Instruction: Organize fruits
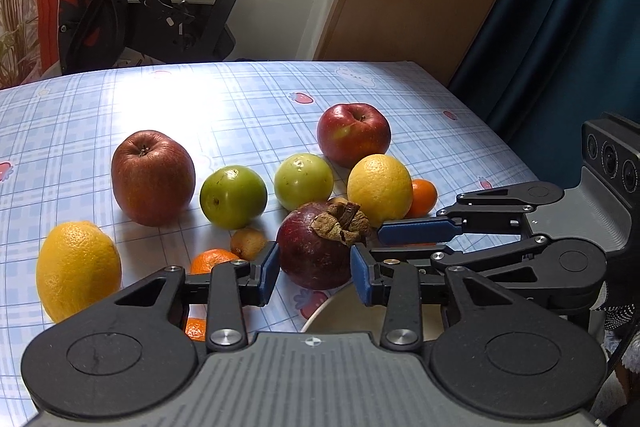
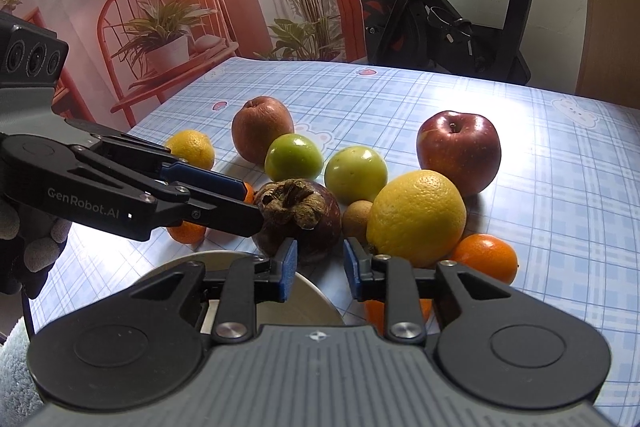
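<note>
The left tool (image 1: 314, 265) grips the dark, leathery mangosteen (image 1: 316, 247) at lower centre on the checked plastic table (image 1: 240, 95). The right tool (image 2: 320, 263) is closed on nothing. A plate (image 2: 308, 301) and several tangerines (image 1: 212, 261) are half hidden behind the tools.

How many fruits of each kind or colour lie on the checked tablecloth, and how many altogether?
Red apples: 2
Round green fruits: 2
Large yellow citrus fruits: 2
Small orange mandarins: 4
Small brown fruits: 2
Dark purple mangosteen: 1
Total: 13
</note>
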### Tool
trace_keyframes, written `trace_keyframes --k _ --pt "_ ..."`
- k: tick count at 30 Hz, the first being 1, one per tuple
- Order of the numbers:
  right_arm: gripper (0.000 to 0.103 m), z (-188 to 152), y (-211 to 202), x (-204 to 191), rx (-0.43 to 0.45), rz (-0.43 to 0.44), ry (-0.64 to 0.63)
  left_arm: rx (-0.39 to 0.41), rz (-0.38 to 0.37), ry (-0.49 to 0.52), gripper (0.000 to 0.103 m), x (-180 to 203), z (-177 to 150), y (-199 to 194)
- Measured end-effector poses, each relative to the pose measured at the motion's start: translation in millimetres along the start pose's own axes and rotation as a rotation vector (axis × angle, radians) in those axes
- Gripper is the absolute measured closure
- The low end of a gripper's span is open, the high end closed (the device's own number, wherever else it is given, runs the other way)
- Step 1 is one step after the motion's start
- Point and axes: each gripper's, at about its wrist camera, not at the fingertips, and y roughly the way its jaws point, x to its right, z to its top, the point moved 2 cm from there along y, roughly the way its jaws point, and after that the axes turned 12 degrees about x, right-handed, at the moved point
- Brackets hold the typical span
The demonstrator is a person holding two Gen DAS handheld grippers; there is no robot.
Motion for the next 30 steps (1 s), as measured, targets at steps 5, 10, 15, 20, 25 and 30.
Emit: trace_keyframes --k 5,10,15,20,25,30 --pt "0.075 0 0 6 -0.010 0.035 -0.021 0.016 0.009 -0.066 0.062 -7 -1 -4" --pt "0.075 1 1 5 -0.014 0.074 -0.064 0.034 0.009 -0.100 0.062 -12 -6 -6" --pt "0.074 1 2 9 -0.011 0.129 -0.099 0.043 -0.005 -0.116 0.061 -15 -9 -13" --pt "0.074 1 5 10 -0.010 0.177 -0.134 0.064 -0.057 -0.102 0.061 -15 -9 -13" --pt "0.074 2 7 15 -0.014 0.209 -0.140 0.064 -0.093 -0.128 0.062 -21 -9 -9" --pt "0.071 4 10 17 -0.017 0.228 -0.139 0.079 -0.088 -0.155 0.062 -26 -7 -11"
